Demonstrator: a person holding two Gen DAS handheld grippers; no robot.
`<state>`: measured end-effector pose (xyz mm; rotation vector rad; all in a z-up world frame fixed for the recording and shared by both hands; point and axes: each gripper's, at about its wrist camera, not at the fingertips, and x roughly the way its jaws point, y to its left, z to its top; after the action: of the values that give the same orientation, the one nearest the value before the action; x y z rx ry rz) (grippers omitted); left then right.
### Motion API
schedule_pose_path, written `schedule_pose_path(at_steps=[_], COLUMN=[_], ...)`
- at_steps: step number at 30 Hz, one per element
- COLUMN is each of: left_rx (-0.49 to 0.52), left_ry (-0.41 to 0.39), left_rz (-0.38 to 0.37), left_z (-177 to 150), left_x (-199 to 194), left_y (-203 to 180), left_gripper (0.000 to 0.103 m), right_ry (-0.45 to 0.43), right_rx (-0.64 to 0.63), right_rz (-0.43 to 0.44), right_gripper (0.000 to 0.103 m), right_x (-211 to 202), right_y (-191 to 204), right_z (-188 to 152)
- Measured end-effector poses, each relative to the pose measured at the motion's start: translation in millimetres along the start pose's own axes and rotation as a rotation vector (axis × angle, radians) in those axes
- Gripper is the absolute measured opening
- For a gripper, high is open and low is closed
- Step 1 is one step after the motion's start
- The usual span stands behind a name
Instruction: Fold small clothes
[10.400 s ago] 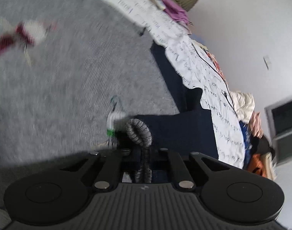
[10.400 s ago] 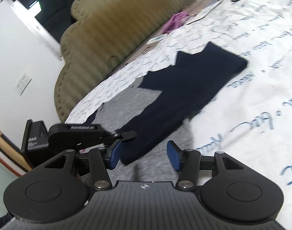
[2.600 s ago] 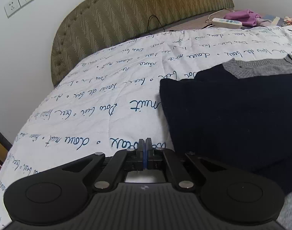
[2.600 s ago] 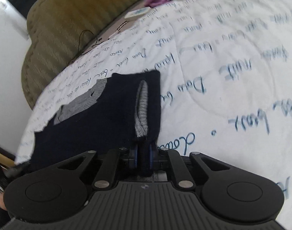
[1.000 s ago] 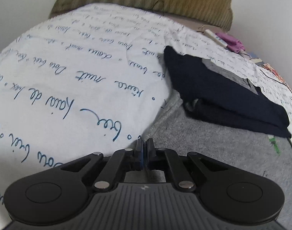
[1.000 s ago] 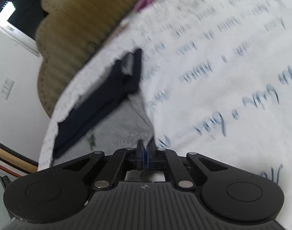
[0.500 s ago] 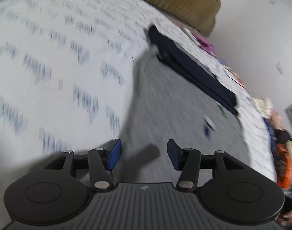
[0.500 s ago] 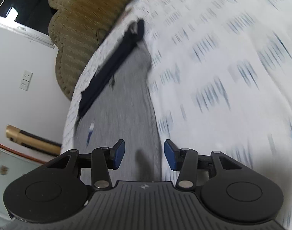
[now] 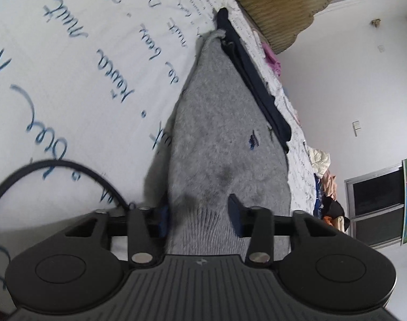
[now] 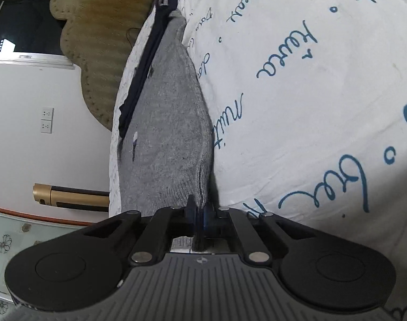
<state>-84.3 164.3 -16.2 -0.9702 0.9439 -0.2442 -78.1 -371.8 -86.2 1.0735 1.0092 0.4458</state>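
A grey knit sweater (image 9: 217, 139) lies flat on the white bedsheet, with its navy part (image 9: 257, 88) folded in a strip along its far end. My left gripper (image 9: 198, 218) is open, with the ribbed hem of the sweater lying between its fingers. My right gripper (image 10: 200, 214) is shut on the ribbed hem corner of the same grey sweater (image 10: 174, 123). The navy strip (image 10: 144, 61) shows at the far end in the right wrist view too.
The white bedsheet (image 9: 69, 67) carries blue script. An olive padded headboard (image 10: 96, 40) stands at the far end. A black cable (image 9: 69, 168) loops over the sheet by my left gripper. Clothes (image 9: 323, 176) are piled at the bed's right edge. A pink item (image 9: 273, 58) lies near the headboard.
Both grippers came down to the sweater's near hem. The right gripper has closed on the hem corner. The left gripper stays open around the hem.
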Motion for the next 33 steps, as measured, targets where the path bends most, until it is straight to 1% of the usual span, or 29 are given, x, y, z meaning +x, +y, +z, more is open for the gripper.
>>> schedule_pose_path(at_steps=[1, 2, 3, 5, 6, 7, 8, 9, 10, 11, 13, 14, 15, 16, 17, 18, 19, 20, 21, 22, 23, 24, 25, 27, 28, 30, 33], left_rx=[-0.007, -0.011, 0.007, 0.081, 0.105, 0.115, 0.118, 0.105, 0.086, 0.09, 0.114, 0.123, 0.126, 0.121, 0.112, 0.106, 0.101, 0.093, 0.093, 0.097, 0.1, 0.102, 0.104, 0.117, 0.131, 0.144, 0.177], left_ry=[0.001, 0.009, 0.005, -0.036, -0.04, -0.034, -0.024, -0.019, -0.018, -0.012, 0.002, 0.019, 0.041, 0.053, 0.049, 0.043, 0.038, 0.036, 0.035, 0.036, 0.04, 0.047, 0.049, 0.04, 0.033, 0.024, -0.001], left_rz=[0.014, 0.014, 0.018, 0.06, 0.08, 0.106, 0.142, 0.129, 0.115, 0.114, 0.101, 0.087, 0.08, 0.08, 0.078, 0.071, 0.063, 0.058, 0.06, 0.068, 0.084, 0.105, 0.123, 0.134, 0.129, 0.098, 0.059], left_z=[-3, -5, -7, -11, -11, -10, -10, -9, -8, -7, -10, -11, -12, -13, -14, -14, -13, -13, -12, -12, -11, -9, -8, -5, -2, 4, 18], left_x=[0, 0, -2, -10, -12, -11, -6, -4, -5, -6, -9, -8, -7, -4, -4, -3, -1, 1, 3, 5, 6, 6, 7, 3, 1, -2, -3], left_y=[1, 0, -4, -16, -18, -15, -10, -3, 0, -3, -8, -9, -9, -9, -8, -8, -9, -9, -11, -13, -15, -15, -17, -21, -26, -35, -52], left_gripper=[0.016, 0.005, 0.005, 0.005, 0.005, 0.005, 0.005, 0.005, 0.005, 0.005, 0.006, 0.008, 0.01, 0.015, 0.018, 0.02, 0.024, 0.025, 0.025, 0.023, 0.012, 0.004, 0.005, 0.005, 0.005, 0.005, 0.005], right_ry=[-0.004, -0.005, -0.015, -0.057, -0.076, -0.088, -0.081, -0.058, -0.047, -0.058, -0.088, -0.089, -0.085, -0.077, -0.072, -0.068, -0.065, -0.062, -0.056, -0.047, -0.032, -0.017, -0.011, -0.008, -0.018, -0.044, -0.07], right_rx=[-0.004, -0.015, -0.036, -0.073, -0.081, -0.083, -0.079, -0.069, -0.054, -0.037, -0.038, -0.038, -0.031, -0.026, -0.021, -0.015, -0.013, -0.014, -0.022, -0.039, -0.059, -0.079, -0.104, -0.128, -0.131, -0.133, -0.156], right_rz=[-0.008, -0.017, -0.022, -0.012, -0.005, -0.027, -0.063, -0.097, -0.097, -0.062, -0.041, -0.022, -0.014, -0.021, -0.011, 0.007, 0.024, 0.03, 0.029, 0.015, -0.012, -0.045, -0.066, -0.051, -0.038, 0.013, 0.083], right_gripper=[0.006, 0.007, 0.007, 0.007, 0.006, 0.006, 0.006, 0.004, 0.003, 0.004, 0.007, 0.013, 0.022, 0.025, 0.032, 0.042, 0.046, 0.047, 0.044, 0.039, 0.014, 0.01, 0.01, 0.009, 0.009, 0.009, 0.009], right_x=[-1, -3, -7, -26, -35, -42, -43, -38, -32, -31, -31, -31, -31, -30, -30, -30, -29, -28, -26, -23, -19, -14, -11, -10, -12, -17, -23], right_y=[2, 7, 12, 20, 21, 17, 11, 2, -7, -11, -10, -9, -9, -9, -9, -7, -4, -2, 2, 5, 8, 11, 12, 16, 19, 27, 46], right_z=[0, 0, 1, 5, 7, 9, 10, 10, 9, 7, 4, 3, 2, 2, 2, 2, 3, 5, 6, 7, 9, 9, 7, 5, 5, 7, 18])
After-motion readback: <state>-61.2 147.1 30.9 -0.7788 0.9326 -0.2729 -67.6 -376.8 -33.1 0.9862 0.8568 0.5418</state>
